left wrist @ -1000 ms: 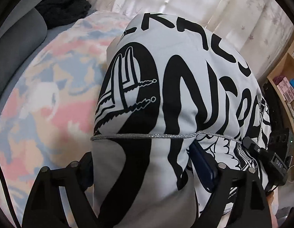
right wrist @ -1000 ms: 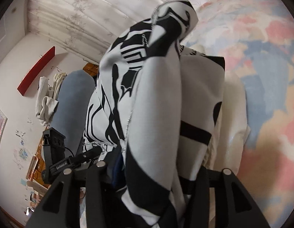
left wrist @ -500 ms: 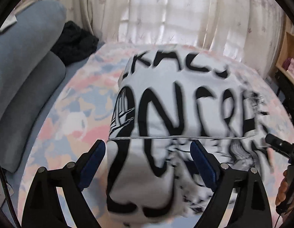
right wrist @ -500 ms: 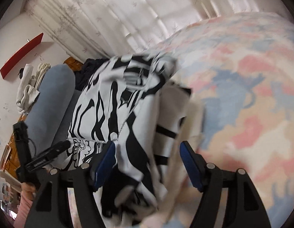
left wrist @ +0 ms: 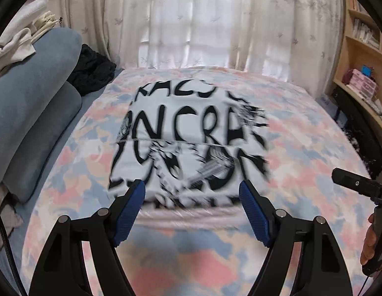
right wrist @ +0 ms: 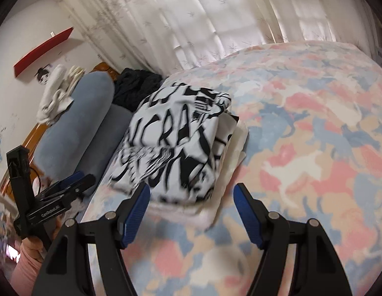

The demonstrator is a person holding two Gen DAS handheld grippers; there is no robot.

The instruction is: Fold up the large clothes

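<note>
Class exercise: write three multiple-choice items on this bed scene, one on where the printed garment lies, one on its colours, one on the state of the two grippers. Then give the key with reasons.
1. The folded garment lies: A on the bedspread; B on the shelf; C in a gripper.
2. Its print is: A red on blue; B black on white; C green on yellow.
3. The left gripper and right gripper are: A both shut; B one open; C both open.

Key: A, it rests flat on the pastel cover; B, black lettering on white cloth; C, the blue pads stand apart, holding nothing.

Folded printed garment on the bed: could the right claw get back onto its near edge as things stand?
Probably yes. The right claw is open and faces the garment on the bedspread, with nothing in between.
</note>
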